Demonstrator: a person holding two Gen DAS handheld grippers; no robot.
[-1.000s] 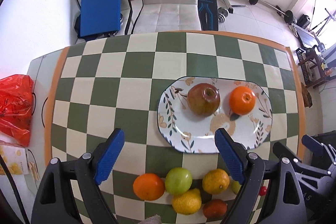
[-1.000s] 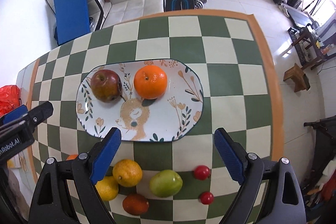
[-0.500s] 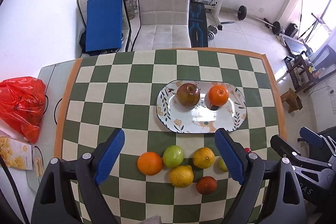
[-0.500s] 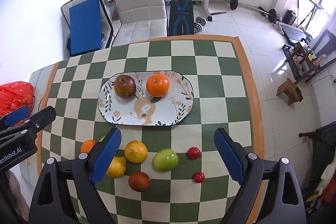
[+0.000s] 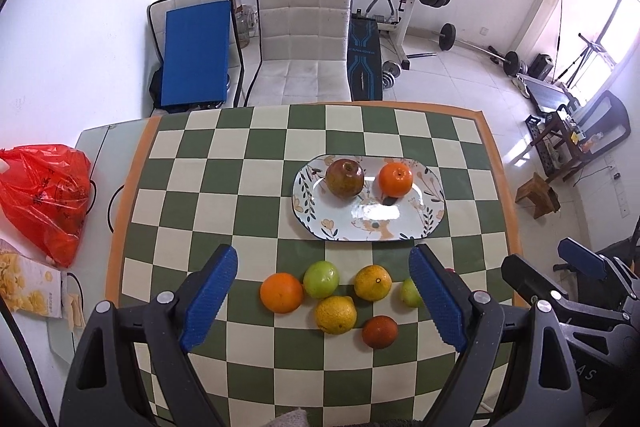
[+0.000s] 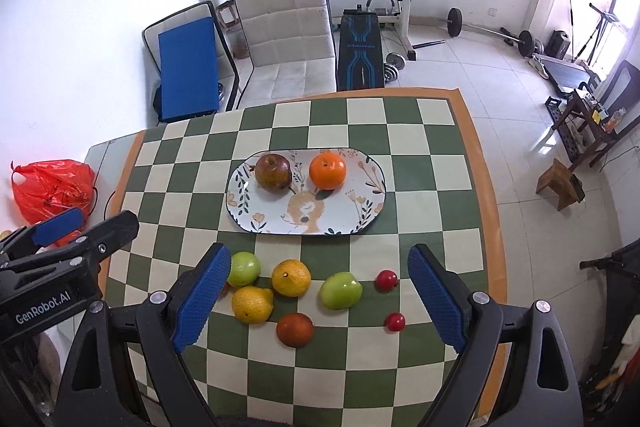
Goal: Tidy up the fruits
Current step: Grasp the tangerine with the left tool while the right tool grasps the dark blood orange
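Both grippers have pulled up and back over the last second, and the whole table has come into view where a moment ago the plate filled the frame. Nearest the lens, the left gripper [image 5: 323,291] hangs with jaws wide apart and nothing between them; the right gripper [image 6: 319,290] likewise, blue pads spread and empty. Under them sits the loose cluster on the checked tablecloth [image 5: 256,211]: in the left wrist view an orange [image 5: 281,292] at 9 o'clock of the group, a green apple [image 5: 321,279] just beside it, a yellow lemon [image 5: 335,315] touching from below, a dark red fruit [image 5: 380,332] at 5 o'clock. The right wrist view adds a second green apple [image 6: 341,290] and two small red tomatoes [image 6: 387,280], slightly apart toward 3 o'clock. Farther out, at 12 o'clock, the oval plate [image 6: 360,219] carries a dark red apple [image 6: 273,171] and an orange fruit [image 6: 327,171] side by side, not touching, with bare plate toward the near rim. That retreat reads as a reset between placements: two fruits sorted, at least eight waiting. Beyond the table edge stands a white chair [image 5: 304,39].
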